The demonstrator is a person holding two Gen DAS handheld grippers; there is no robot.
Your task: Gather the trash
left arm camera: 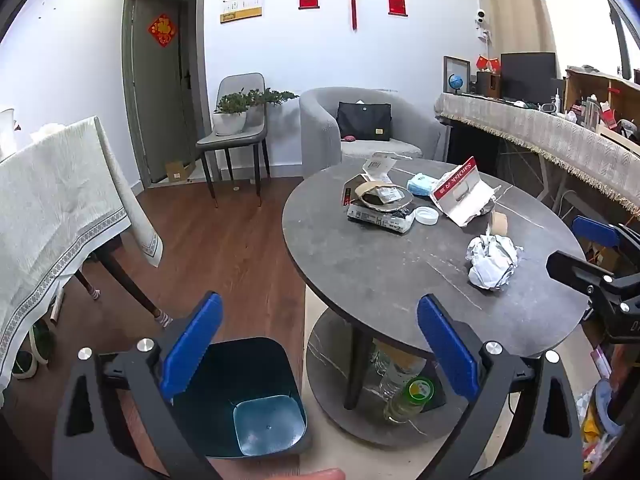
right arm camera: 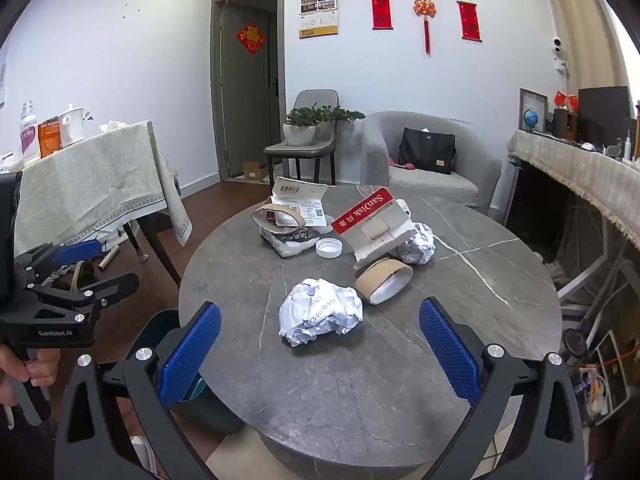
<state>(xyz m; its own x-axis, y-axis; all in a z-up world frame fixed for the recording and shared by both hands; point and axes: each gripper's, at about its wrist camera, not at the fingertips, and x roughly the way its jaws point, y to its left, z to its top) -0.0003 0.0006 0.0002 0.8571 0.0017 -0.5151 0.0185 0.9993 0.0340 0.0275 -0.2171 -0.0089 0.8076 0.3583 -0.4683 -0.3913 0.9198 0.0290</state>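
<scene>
Over the table edge: left gripper (left arm camera: 318, 344) hangs with its blue-padded fingers (left arm camera: 192, 344) spread as wide as they go, nothing between them, touching nothing.
Left gripper's position: one finger sits above the dark teal plastic waste bin (left arm camera: 256, 396) on the wood floor, the other above the near rim of the round grey marble-look table (left arm camera: 360, 264).
Right gripper: right gripper (right arm camera: 320, 344) is spread equally wide and empty, fingers (right arm camera: 448, 344) apart from everything, poised over the tabletop (right arm camera: 400, 380).
Nearest trash: crumpled white paper ball with print (right arm camera: 320, 312) lies on the table just ahead of the right gripper, between the lines of its two fingers, not touched.
Other trash: brown cardboard tape ring (right arm camera: 384, 280) just beyond the ball; red-and-white card package (right arm camera: 372, 220) leaning over a second crumpled paper (right arm camera: 418, 244); white plastic cap (right arm camera: 329, 247); heap of torn wrappers and labels (right arm camera: 288, 220) further back.
Bin: open top, nothing visible inside, standing just beside the table's left edge.
Open room: bare tabletop all around the near paper ball; clear floor between bin and cloth-covered side table (left arm camera: 60, 208).
</scene>
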